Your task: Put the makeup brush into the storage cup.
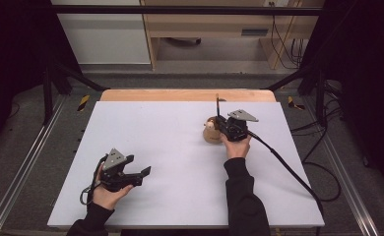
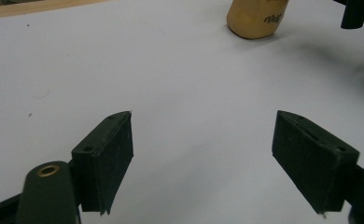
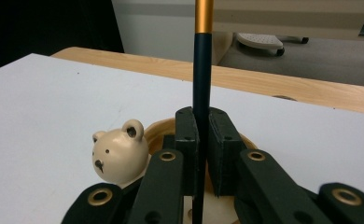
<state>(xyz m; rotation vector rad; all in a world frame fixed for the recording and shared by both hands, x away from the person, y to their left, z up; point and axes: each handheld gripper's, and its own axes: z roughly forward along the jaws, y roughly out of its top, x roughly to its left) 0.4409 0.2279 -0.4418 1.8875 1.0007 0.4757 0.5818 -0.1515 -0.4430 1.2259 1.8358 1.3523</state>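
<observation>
A tan wooden holder with a small cream bear head on its rim stands right of centre on the white table. My right gripper is just above the holder's opening, shut on a dark pen with a gold band. The pen stands upright between the pads, its lower end pointing down into the holder. My left gripper rests low at the table's front left, open with nothing between its jaws. From there the holder stands far ahead.
A wooden strip runs along the table's far edge. Black frame posts stand at both sides, and cables trail off to the right. A cabinet stands on the floor behind the table.
</observation>
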